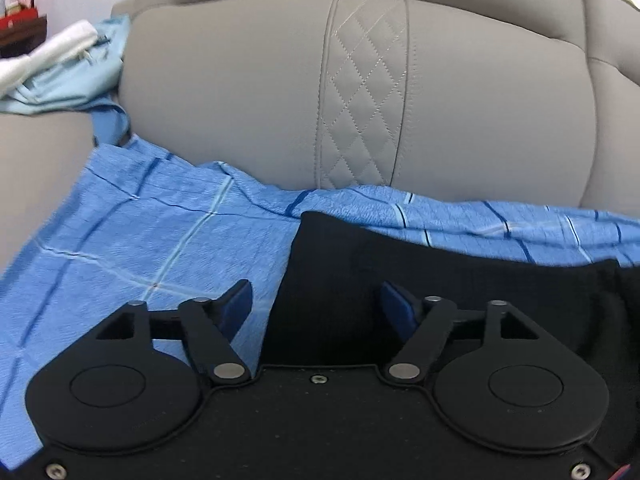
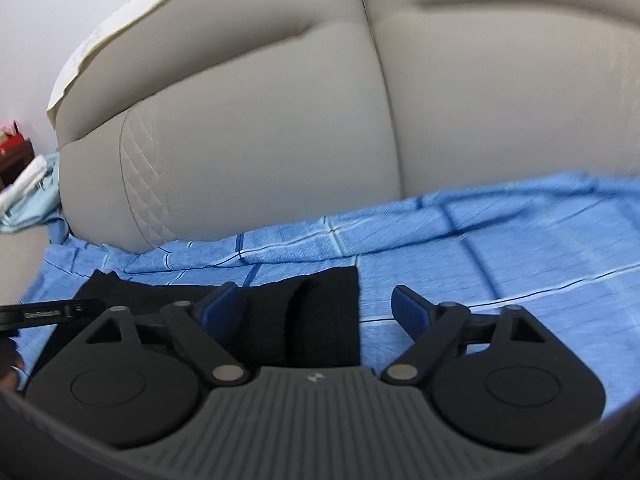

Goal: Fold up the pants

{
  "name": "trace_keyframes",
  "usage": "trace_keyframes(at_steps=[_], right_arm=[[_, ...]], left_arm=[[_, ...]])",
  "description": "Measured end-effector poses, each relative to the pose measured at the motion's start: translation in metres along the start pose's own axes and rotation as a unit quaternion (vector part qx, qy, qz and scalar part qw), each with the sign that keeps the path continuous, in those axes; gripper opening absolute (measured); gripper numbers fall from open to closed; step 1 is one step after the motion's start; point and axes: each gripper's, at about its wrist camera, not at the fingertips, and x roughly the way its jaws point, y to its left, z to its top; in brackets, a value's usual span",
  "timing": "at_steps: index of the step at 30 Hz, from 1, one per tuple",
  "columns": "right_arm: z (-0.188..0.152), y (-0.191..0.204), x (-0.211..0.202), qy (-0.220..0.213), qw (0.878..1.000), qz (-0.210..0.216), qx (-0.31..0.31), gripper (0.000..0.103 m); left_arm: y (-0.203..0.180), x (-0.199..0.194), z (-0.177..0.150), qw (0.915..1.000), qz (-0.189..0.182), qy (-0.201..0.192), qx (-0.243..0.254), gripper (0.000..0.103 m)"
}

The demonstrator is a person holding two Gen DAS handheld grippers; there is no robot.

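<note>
The black pants [image 1: 400,280] look soft and limp; grip a corner at twelve o'clock. Left gripper [image 1: 316,300] and right gripper [image 2: 314,304] gape wide, empty.

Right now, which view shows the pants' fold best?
Right wrist. The pants lie between the open right gripper fingers, and the rolled fold shows clearly. The left wrist view shows only their flat left edge and corner.

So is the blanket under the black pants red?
No, the blanket under the black pants is blue with lighter and darker stripes.
</note>
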Motion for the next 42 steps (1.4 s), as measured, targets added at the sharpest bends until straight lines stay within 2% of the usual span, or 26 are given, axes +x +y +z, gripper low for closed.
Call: trace_keyframes(at_steps=[3,9,13,16,19,26,29,42], right_arm=[[-0.011,0.014,-0.029,-0.020,1.000,-0.013,-0.012,0.096],[-0.056,0.050,-0.079,-0.046,0.996,-0.042,-0.061,0.100],[-0.087,0.063,-0.100,-0.048,0.996,-0.042,-0.059,0.102],[-0.108,0.074,-0.111,-0.050,0.994,-0.066,-0.078,0.103],[-0.123,0.080,-0.121,-0.047,0.993,-0.070,-0.084,0.103],[-0.149,0.090,-0.128,-0.039,0.989,-0.084,-0.116,0.103],[-0.155,0.091,-0.125,-0.033,0.987,-0.091,-0.126,0.103],[-0.160,0.085,-0.118,-0.029,0.990,-0.075,-0.115,0.103]], left_arm=[[0.001,-0.029,-0.015,0.9999,-0.009,-0.004,0.011,0.084],[0.007,-0.087,-0.057,0.9995,-0.027,-0.013,0.011,0.092],[0.007,-0.116,-0.091,0.9992,-0.035,-0.014,0.014,0.095],[0.005,-0.128,-0.111,0.9992,-0.036,-0.010,0.012,0.097],[0.004,-0.142,-0.128,0.9991,-0.038,-0.015,0.014,0.100],[0.000,-0.148,-0.153,0.9989,-0.041,0.005,0.023,0.102],[-0.005,-0.149,-0.159,0.9987,-0.032,-0.005,0.041,0.103],[-0.006,-0.144,-0.159,0.9980,-0.040,-0.017,0.045,0.103]])
